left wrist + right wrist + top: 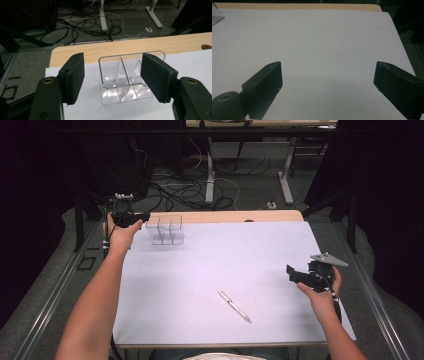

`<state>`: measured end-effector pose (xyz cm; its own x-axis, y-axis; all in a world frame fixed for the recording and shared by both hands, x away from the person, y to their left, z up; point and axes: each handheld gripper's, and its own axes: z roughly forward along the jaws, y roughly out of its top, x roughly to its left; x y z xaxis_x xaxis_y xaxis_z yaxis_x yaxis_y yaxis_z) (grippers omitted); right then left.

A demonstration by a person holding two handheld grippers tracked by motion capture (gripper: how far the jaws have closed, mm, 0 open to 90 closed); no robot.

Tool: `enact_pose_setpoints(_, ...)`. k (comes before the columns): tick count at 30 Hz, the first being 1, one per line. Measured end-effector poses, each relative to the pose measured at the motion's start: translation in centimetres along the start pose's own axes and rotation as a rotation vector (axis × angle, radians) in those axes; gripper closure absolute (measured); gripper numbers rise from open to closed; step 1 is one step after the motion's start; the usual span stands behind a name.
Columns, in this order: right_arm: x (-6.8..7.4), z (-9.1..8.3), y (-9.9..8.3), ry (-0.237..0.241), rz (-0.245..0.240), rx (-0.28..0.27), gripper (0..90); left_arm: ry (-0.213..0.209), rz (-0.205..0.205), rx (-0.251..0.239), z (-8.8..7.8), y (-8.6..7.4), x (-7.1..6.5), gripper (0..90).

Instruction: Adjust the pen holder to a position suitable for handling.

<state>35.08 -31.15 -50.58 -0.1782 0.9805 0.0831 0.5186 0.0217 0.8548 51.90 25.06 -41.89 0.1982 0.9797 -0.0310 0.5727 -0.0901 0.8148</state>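
Clear organizer [125, 80] sits between left gripper [112, 77] fingers (half-open, not gripping); right fingers wide, empty.

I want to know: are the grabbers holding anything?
No. The left gripper is open around the clear box, not pressing it. The right gripper is open.

bare forearms, no sleeves; left gripper [142, 217] black w/ brass screws; right gripper [295, 275] grey plate, cable

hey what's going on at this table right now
A person holds a tool in each hand. The left tool is at the table's far left corner, jaws open around a clear divided organizer, not yet pressing it. The right tool hovers open at the right edge. A pen lies untouched near the front.
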Motion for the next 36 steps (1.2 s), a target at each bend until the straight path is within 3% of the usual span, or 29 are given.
enact_pose_setpoints(7, 0.0, 0.0, 0.0, 0.002, -0.001, 0.003, 8.7, 0.002, -0.001, 0.049, 1.1, -0.3, 0.1, 45.9)
enact_pose_setpoints(16, 0.0, 0.1, 0.0, 0.005, -0.002, 0.0, 8.7, 0.004, -0.011, 0.075, 2.6, -0.6, 0.2, 55.3)
enact_pose_setpoints(36, 0.3, 0.5, -0.3, 0.028, -0.01, 0.017, 8.7, -0.008, -0.089, 0.153, 4.6, -1.3, 1.1, 66.3)
